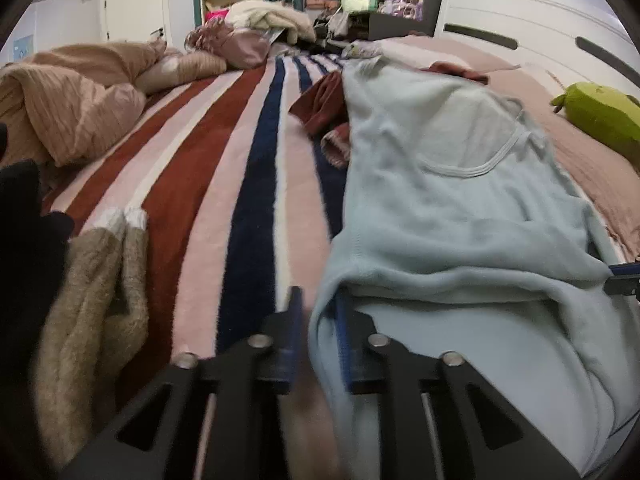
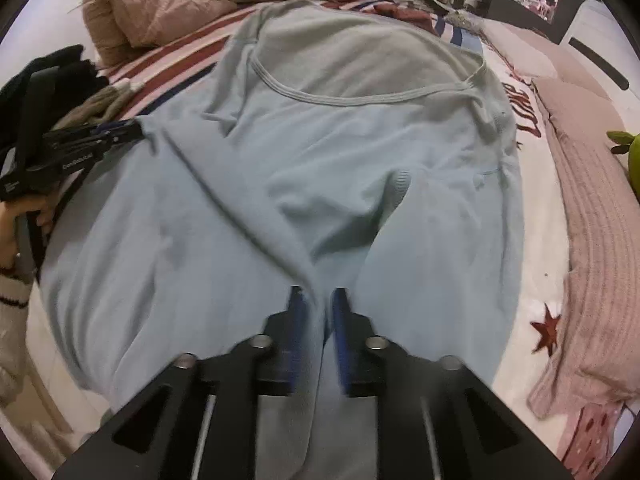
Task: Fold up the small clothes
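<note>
Left wrist view: I log my left gripper (image 1: 318, 316) clamped on a bunched edge of the light blue shirt (image 1: 452, 184), which lies spread on the striped blanket (image 1: 224, 168) covering the bed. Beside it, a dark red garment (image 1: 324, 104); to the left, a beige fuzzy garment (image 1: 92, 312) and a tan quilt (image 1: 76, 92); far right, a green plush toy (image 1: 600, 116) near the white headboard (image 1: 532, 28).

Right wrist view: I log my right gripper (image 2: 318, 312) pinching a fold of the same shirt, neckline (image 2: 360, 96) facing away. The left gripper shows at the shirt's left edge, fabric caught in its tips. A pink knit blanket (image 2: 596, 240) lies at right.
</note>
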{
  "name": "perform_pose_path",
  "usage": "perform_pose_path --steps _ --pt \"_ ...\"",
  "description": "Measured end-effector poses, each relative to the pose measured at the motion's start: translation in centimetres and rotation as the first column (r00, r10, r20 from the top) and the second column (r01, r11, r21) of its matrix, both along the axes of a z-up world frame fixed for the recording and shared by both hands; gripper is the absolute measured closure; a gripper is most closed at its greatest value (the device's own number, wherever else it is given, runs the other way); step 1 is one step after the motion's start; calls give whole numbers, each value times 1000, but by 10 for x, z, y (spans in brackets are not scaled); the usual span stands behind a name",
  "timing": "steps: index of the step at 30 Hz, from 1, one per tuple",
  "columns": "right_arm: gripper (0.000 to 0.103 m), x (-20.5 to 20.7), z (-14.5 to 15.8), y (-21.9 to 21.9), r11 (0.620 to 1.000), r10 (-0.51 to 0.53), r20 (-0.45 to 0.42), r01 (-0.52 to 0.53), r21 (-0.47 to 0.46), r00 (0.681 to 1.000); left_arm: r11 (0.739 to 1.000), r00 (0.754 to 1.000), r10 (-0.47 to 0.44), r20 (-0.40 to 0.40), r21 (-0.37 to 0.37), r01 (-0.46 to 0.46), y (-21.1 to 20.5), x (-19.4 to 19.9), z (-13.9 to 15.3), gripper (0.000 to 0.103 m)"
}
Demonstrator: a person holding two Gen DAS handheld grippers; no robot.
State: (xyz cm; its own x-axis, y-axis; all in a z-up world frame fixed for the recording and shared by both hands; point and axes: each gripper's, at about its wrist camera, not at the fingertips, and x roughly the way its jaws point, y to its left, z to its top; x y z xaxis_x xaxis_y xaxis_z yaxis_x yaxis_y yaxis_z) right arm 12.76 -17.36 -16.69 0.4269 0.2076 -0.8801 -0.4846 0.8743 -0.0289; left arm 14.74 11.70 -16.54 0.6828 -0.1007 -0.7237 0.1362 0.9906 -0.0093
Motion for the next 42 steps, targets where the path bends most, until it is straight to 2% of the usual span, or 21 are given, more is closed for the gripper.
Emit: perform_pose_path --steps 1,3,5,7,9,11,14,16,17,19,21,22,23,24,28,34,36,38,39,40,42 --pt "72 -6 4 -3 1000 4 11 -4 5 1000 1000 1000 -11 8 -27 11 1 -5 4 62" --pt "71 -20 13 -15 1000 0 26 0 24 1000 996 998 -44 33 -71 46 -1 -16 15 57" --pt "69 -37 17 -20 997 38 3 -39 70 999 992 995 -80 51 -92 85 -6 -27 24 55" --pt "52 -57 17 -14 988 121 2 -121 92 993 986 991 -109 73 -121 118 -12 -38 32 53" --pt "46 -82 15 0 973 202 19 -203 108 979 978 988 -130 88 -153 142 -19 -46 37 53" --pt "46 -94 5 16 967 233 2 -232 102 973 972 985 -144 100 -174 159 -26 -51 42 52" --pt "46 -100 -16 38 967 255 20 -255 15 967 961 980 -154 123 -210 177 -37 -59 45 52" --pt "48 -97 -27 45 970 241 37 -240 -33 970 961 980 -150 132 -213 176 -43 -63 45 52" --pt "49 -94 -28 45 973 230 38 -229 -19 972 961 980 -149 133 -213 175 -43 -66 45 52" --pt "70 -90 -24 41 977 214 41 -214 -5 976 960 979 -152 133 -215 178 -45 -71 46 52" --pt "84 -87 -19 35 982 190 41 -190 3 981 962 979 -155 136 -207 181 -44 -74 48 52" --pt "96 -86 -18 32 983 182 43 -181 -7 982 963 978 -154 137 -200 180 -44 -75 49 52" --pt "100 -85 -19 29 985 171 49 -170 -33 984 964 979 -153 137 -198 178 -43 -76 49 52" --pt "100 -86 -20 26 986 163 52 -161 -50 985 964 979 -152 137 -199 177 -43 -76 50 52" --pt "101 -86 -12 9 984 171 30 -172 39 985 962 977 -156 142 -200 183 -44 -77 51 52" --pt "101 -103 -8 -7 973 215 -31 -211 99 976 962 977 -167 129 -195 190 -48 -74 47 52" --pt "98 -102 -12 -10 973 204 -63 -196 120 977 961 978 -168 126 -199 191 -48 -72 47 52" --pt "96 -98 -8 -16 975 184 -42 -176 137 982 961 977 -170 127 -199 193 -51 -71 47 52" --pt "83 -99 -3 -22 972 176 -26 -170 160 984 960 976 -173 129 -199 196 -52 -71 48 52" --pt "64 -98 7 -31 966 163 -1 -160 203 987 960 976 -176 131 -198 199 -53 -71 49 52" --pt "53 -95 24 -52 960 111 46 -119 255 993 960 974 -180 135 -192 204 -54 -71 50 51"
